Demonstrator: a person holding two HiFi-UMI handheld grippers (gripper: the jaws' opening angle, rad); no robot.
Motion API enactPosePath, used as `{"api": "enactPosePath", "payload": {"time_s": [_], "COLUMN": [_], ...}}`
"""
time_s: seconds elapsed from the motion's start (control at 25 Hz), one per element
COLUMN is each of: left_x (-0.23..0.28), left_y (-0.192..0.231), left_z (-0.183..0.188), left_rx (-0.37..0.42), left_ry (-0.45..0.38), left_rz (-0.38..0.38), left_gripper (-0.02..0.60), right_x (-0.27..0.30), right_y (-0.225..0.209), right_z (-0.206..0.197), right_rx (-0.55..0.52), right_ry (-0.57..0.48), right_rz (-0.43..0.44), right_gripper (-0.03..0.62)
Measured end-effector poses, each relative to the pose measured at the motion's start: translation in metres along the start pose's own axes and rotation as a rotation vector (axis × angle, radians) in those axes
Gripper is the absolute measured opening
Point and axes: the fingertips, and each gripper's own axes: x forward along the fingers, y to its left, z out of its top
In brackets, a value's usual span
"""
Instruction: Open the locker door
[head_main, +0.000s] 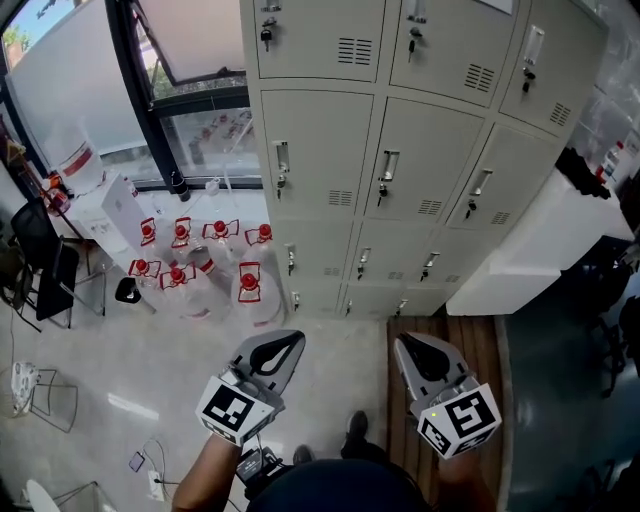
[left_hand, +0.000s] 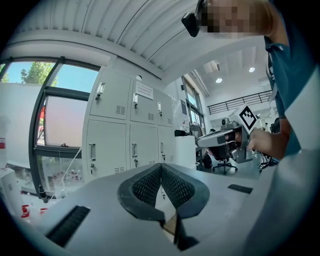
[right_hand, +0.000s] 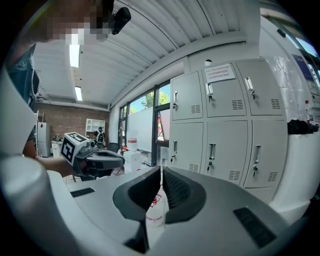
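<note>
A bank of light grey lockers (head_main: 400, 150) stands ahead, every door closed, each with a metal handle (head_main: 282, 160) and a key in its lock. The same lockers (left_hand: 130, 135) show in the left gripper view, and the lockers (right_hand: 225, 130) fill the right of the right gripper view. My left gripper (head_main: 295, 338) is held low, well short of the lockers, shut with nothing in it (left_hand: 161, 167). Beside it, my right gripper (head_main: 403, 343) is also shut and empty (right_hand: 161, 171). Neither one touches a door.
Several large water bottles with red caps (head_main: 200, 265) stand on the floor left of the lockers, under a window (head_main: 190, 60). A white cabinet (head_main: 530, 260) juts out at the right. A black chair (head_main: 40, 260) is at the far left. Wooden boards (head_main: 470, 350) lie under my right gripper.
</note>
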Motion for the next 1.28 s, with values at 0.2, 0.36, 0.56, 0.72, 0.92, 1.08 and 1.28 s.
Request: {"api": "enactPosePath", "payload": {"time_s": [0.2,0.36,0.56,0.72,0.92,1.08,1.28], "left_x": [0.028,0.05,0.072,0.087,0.101,0.112,0.127], "left_y": [0.013,0.023,0.037,0.046,0.054,0.065,0.109], "left_z": [-0.001,-0.001,0.0,0.003,0.002,0.002,-0.007], "left_rx": [-0.006,-0.008,-0.006,0.002,0.022,0.017,0.005], "left_ry": [0.005,0.016,0.026,0.04,0.056,0.063,0.058], "left_rz": [0.048,0.095,0.162,0.215,0.267,0.286,0.276], "left_gripper": [0.017,0.017,0.017,0.017,0.017,0.017,0.017], "right_x": [0.02,0.038,0.062,0.077,0.091,0.103,0.135], "right_y": [-0.031,-0.056,-0.081,-0.099,-0.117,-0.136,-0.148], "right_z": [0.001,0.001,0.003,0.007,0.009,0.006,0.0], "right_rx": [-0.006,-0.006,-0.006,-0.005,-0.014,-0.002,-0.001], "right_ry": [0.003,0.002,-0.001,-0.014,-0.031,-0.029,-0.004], "right_rz": [0.046,0.09,0.158,0.207,0.259,0.255,0.227], "right_gripper": [0.038,0.038,0.038,0.038,0.038,0.038,0.038]}}
